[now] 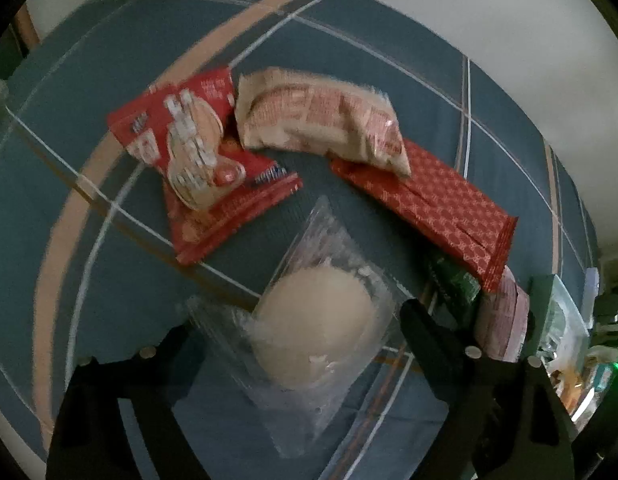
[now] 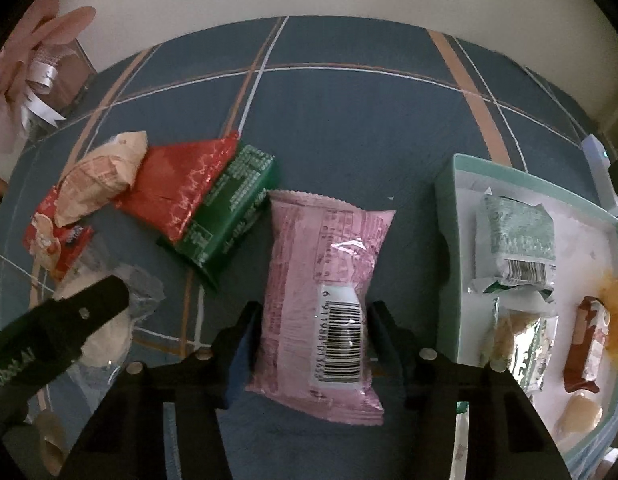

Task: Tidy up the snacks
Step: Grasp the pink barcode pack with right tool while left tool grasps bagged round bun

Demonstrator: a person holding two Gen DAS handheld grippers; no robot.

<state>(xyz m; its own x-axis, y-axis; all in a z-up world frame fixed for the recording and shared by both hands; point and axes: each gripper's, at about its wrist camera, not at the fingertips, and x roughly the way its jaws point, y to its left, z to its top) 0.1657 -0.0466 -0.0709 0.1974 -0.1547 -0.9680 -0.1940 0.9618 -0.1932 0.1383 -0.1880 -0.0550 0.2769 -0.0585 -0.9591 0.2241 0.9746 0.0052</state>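
My left gripper [image 1: 295, 320] points down over a clear bag holding a white bun [image 1: 313, 328]. Its black fingers [image 1: 425, 332] stand wide at the wrapper's edges and do not squeeze the bun. In the right wrist view my right gripper [image 2: 315, 316] has its pads against both sides of a pink snack pack [image 2: 321, 280] that lies barcode up on the blue plaid cloth. One left finger [image 2: 89, 312] and the bun bag [image 2: 109, 340] show at the lower left of that view.
A red cartoon pack [image 1: 197, 152], a beige pack [image 1: 317, 120], a red patterned pack [image 1: 437, 204] and a green pack [image 2: 233, 216] lie heaped on the cloth. A pale green tray [image 2: 445, 240] at the right holds several snacks. A wall runs behind.
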